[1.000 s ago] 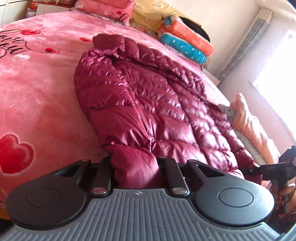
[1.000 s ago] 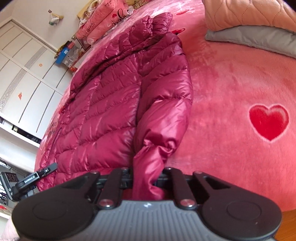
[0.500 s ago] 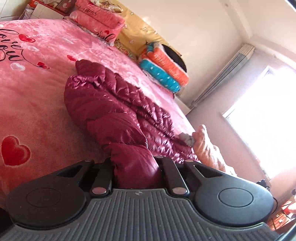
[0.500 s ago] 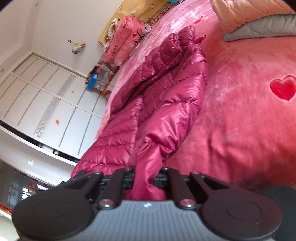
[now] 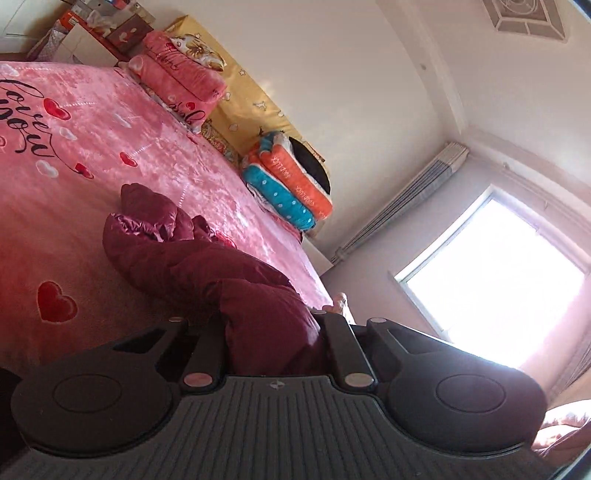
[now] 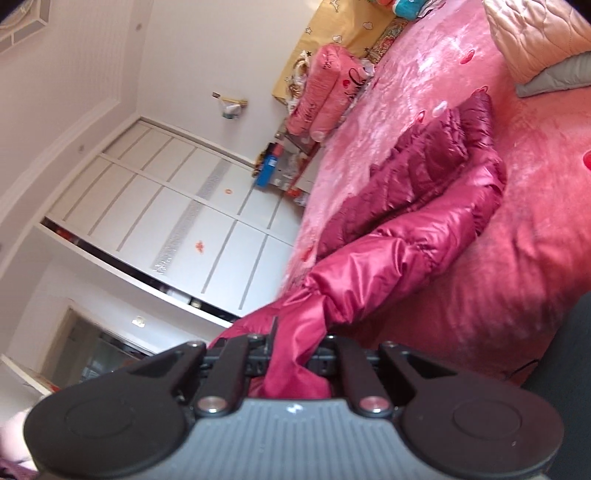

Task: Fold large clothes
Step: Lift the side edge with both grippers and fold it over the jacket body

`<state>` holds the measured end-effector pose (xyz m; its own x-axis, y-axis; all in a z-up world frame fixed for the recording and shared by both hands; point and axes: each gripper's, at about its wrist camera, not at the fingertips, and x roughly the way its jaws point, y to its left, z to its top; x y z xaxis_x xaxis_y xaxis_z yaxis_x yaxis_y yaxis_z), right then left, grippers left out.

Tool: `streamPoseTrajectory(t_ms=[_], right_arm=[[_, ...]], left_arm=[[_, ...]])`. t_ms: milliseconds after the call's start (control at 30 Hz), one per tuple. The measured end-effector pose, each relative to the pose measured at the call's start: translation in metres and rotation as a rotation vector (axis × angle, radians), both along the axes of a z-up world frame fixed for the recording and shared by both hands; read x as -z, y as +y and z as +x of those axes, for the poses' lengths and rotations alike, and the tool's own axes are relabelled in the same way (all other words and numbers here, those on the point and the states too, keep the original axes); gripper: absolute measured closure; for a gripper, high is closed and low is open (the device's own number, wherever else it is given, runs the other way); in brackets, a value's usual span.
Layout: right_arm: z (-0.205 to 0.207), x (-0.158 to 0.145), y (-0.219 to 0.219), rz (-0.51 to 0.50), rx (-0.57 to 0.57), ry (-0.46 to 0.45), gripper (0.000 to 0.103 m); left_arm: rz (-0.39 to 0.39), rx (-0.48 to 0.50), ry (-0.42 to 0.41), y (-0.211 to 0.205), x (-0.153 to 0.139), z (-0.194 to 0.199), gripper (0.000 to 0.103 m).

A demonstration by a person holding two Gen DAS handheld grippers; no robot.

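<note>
A maroon quilted puffer jacket (image 5: 207,258) lies on the pink heart-print bed cover (image 5: 92,155). My left gripper (image 5: 273,332) is shut on one sleeve end, which bulges between the fingers and is lifted off the bed. In the right wrist view the jacket (image 6: 424,206) stretches from the bed up to my right gripper (image 6: 295,354), which is shut on the other sleeve cuff. The near part of the jacket hangs raised; its collar end rests on the bed.
Pink rolled bedding (image 5: 177,81) and an orange and blue folded stack (image 5: 291,184) lie at the head of the bed. A peach quilted cushion (image 6: 535,33) lies at the bed's right. A white wardrobe (image 6: 166,206) and a bright window (image 5: 495,277) flank the bed.
Both grippers have risen and tilted up, lifting the sleeve ends and the jacket's near part off the bed. The views now show walls, wardrobe and window.
</note>
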<state>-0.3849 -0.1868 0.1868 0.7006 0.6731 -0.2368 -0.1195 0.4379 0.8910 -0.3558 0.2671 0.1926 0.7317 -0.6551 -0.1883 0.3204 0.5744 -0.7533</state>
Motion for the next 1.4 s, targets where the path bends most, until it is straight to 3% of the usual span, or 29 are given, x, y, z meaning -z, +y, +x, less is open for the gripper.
streamPoseTrajectory(t_ms=[133,333,567,767,867,1167,1267,1400], right_arm=[[0.008,0.004,-0.009,0.075,0.054,0.022,0.098],[0.054,0.018,-0.040,0.198,0.199,0.086,0.098],[0.123,0.021,-0.061,0.239,0.270,0.072,0.098],[0.176,0.042,-0.086,0.281,0.340,0.104,0.097],[0.204,0.052,-0.092,0.254,0.375,0.106,0.097],[0.269,0.097,-0.104,0.308,0.442,0.131,0.096],[0.277,0.116,-0.107,0.287,0.457,0.144,0.093],[0.279,0.145,-0.114,0.362,0.481,0.153,0.087]], left_arm=[[-0.076,-0.037,0.042,0.002,0.004,0.011,0.093],[-0.174,-0.098,0.132,0.007,0.011,0.063,0.092],[-0.161,-0.129,0.157,-0.017,0.002,0.159,0.089],[-0.134,-0.171,0.242,-0.038,0.020,0.246,0.089],[-0.124,-0.190,0.274,-0.049,0.030,0.289,0.088],[-0.054,-0.234,0.367,-0.062,0.068,0.361,0.085],[-0.045,-0.239,0.391,-0.065,0.080,0.375,0.081],[-0.053,-0.244,0.388,-0.065,0.087,0.382,0.074]])
